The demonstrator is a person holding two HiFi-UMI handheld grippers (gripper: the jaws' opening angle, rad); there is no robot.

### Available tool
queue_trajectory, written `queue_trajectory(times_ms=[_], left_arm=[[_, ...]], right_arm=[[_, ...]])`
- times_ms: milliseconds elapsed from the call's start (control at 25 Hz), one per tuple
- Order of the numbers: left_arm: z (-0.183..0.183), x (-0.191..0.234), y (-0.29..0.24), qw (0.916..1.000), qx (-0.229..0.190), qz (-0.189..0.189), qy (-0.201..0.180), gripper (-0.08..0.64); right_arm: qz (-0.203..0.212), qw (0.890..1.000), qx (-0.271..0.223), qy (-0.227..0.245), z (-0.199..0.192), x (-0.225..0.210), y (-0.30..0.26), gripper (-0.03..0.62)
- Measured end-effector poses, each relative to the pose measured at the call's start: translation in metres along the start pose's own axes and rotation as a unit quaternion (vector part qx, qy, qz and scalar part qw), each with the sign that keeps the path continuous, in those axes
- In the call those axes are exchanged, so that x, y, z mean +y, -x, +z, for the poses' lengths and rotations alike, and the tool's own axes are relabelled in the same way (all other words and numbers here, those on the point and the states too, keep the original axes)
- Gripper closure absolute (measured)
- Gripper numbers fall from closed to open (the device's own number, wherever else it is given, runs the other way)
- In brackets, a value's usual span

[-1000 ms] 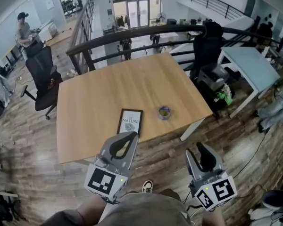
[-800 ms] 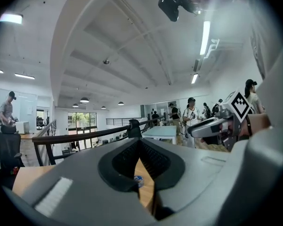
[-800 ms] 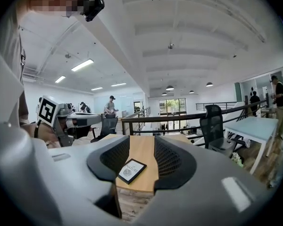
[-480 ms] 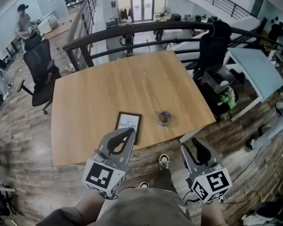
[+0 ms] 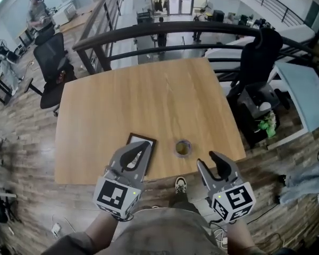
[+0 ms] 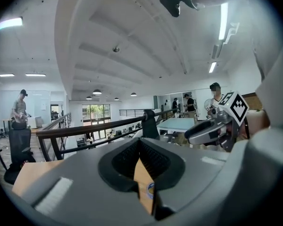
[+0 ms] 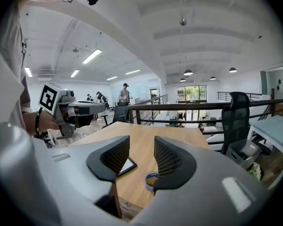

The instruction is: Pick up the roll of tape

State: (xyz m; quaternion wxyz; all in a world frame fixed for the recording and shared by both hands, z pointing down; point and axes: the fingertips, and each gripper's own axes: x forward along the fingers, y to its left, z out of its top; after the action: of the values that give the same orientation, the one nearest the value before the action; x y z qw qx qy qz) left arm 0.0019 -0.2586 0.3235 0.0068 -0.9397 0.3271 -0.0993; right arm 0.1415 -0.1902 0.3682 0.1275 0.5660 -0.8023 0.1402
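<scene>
Nearer now, roll of tape [image 5: 183, 148] lies ahead of right gripper [image 5: 211, 162], jaws apart.

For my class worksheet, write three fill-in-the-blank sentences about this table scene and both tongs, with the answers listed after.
1. The roll of tape lies on the table, to the ____ of the framed print.
2. The right tongs stand ____, with nothing between them.
3. The left tongs are ____ and empty.
Answers: right; open; shut.
</scene>
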Motion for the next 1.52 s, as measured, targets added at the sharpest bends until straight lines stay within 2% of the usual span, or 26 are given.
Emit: queue_trajectory(times_ms=[240, 480, 760, 960, 1280, 1520], left_arm=[[-0.008, 0.012, -0.051, 0.9984, 0.03, 0.045, 0.014, 0.56], [-0.01, 0.018, -0.078, 0.9951, 0.039, 0.088, 0.02, 0.56], [-0.023, 0.029, -0.079, 0.9904, 0.063, 0.12, 0.025, 0.56], [-0.04, 0.035, -0.084, 0.9893, 0.084, 0.115, 0.033, 0.56], [-0.093, 0.042, -0.103, 0.9854, 0.133, 0.088, 0.06, 0.56], [-0.147, 0.041, -0.111, 0.9765, 0.17, 0.077, 0.108, 0.56]], right_arm=[[0.05, 0.998, 0.018, 0.022, 0.01, -0.051, -0.039, 0.446], [0.094, 0.994, 0.03, 0.043, 0.01, -0.083, -0.066, 0.446], [0.121, 0.99, 0.057, 0.049, -0.008, -0.094, -0.095, 0.446], [0.14, 0.983, 0.092, 0.073, -0.026, -0.089, -0.113, 0.446], [0.165, 0.961, 0.178, 0.132, -0.078, -0.081, -0.153, 0.446], [0.18, 0.934, 0.263, 0.159, -0.149, -0.079, -0.189, 0.446]])
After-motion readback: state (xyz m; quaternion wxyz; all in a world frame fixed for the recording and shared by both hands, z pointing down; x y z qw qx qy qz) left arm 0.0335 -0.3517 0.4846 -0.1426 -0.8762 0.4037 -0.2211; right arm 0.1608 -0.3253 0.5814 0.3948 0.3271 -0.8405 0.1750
